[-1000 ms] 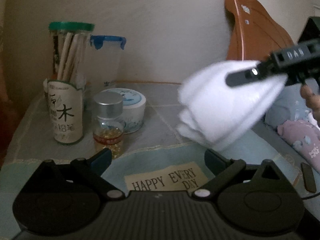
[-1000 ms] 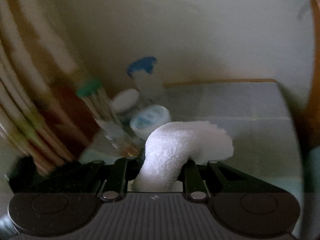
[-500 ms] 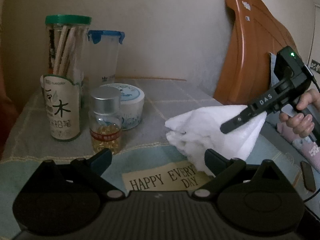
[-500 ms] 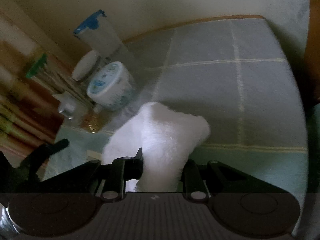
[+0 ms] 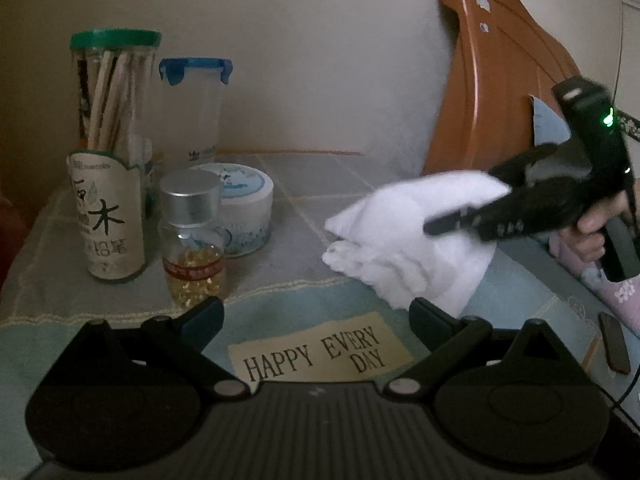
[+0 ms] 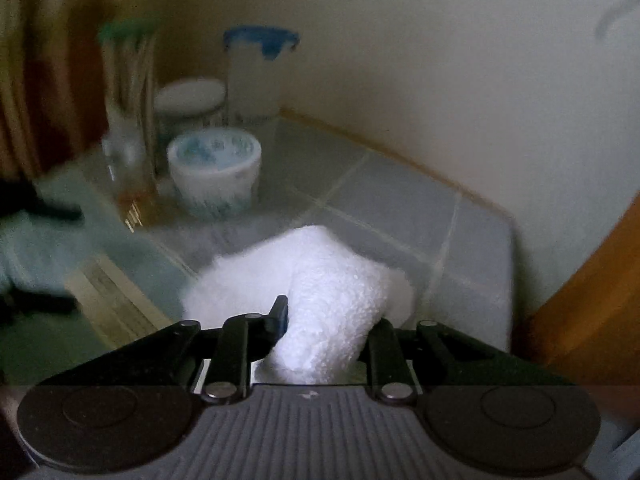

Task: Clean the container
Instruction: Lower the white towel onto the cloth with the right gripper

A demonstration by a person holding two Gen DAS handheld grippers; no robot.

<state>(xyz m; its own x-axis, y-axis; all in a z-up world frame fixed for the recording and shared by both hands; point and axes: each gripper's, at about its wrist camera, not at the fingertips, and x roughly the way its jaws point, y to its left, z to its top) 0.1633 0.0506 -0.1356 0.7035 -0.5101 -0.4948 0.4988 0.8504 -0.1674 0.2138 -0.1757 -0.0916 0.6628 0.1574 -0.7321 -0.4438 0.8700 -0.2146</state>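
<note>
A white towel sits bunched on the right side of the tablecloth, its lower folds touching the cloth. My right gripper reaches in from the right, held by a person's hand. In the right wrist view the towel stands between that gripper's fingers; the jaws are opening but still touch it. A tall clear container with a blue lid stands at the back left. A round white tub is in front of it. My left gripper is open and empty near the table's front.
A green-lidded jar of pencils and a small capsule bottle with a silver cap stand at the left. A "HAPPY EVERY DAY" label lies on the cloth. A wooden headboard rises at the right, with bedding below.
The right gripper has rolled and come down with the towel, from in the air to the tablecloth. The left gripper has stayed put.
</note>
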